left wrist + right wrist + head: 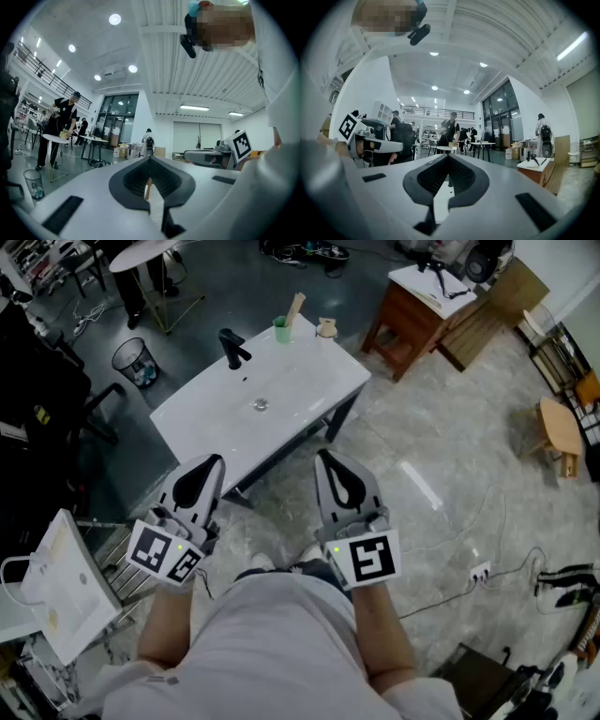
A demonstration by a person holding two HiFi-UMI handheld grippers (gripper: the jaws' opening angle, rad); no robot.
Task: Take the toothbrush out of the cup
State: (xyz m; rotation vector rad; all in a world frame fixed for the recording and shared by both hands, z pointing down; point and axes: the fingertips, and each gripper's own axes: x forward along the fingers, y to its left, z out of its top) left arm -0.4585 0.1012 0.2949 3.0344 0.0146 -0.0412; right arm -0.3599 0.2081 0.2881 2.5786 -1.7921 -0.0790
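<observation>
Left tongs (217, 459): pressing together at the tips and pinching nothing; hovering level, on the person's side of the faucet (232, 348), just off the near edge of the counter (309, 381); the marker cube is covering most of the hand.
Right tongs (322, 456): also lying closed tip to tip and carrying nothing; hanging to the right of the faucet and well short of it.
Cup (282, 332): green, standing upright at the counter's far edge, near the faucet on its right; well apart from both tongs.
Toothbrush (295, 307): sticking up out of the cup and leaning away from the faucet; only a pale, wood-coloured handle is showing; its lower end is sitting hidden inside the cup; bristles are too small to make out.
Small tan thing (326, 328): sitting further right of the faucet than the cup, by the counter's far corner; too small to name.
Drain (260, 404): lying in the white basin just in front of the faucet.
Left gripper view: the closed jaws are filling the lower half and blocking the counter; a thin pale-brown sliver is showing through the slot behind the tips; I cannot tell what it is.
Right gripper view: the shut jaws are likewise hiding the faucet and cup; only the hall beyond is showing.
</observation>
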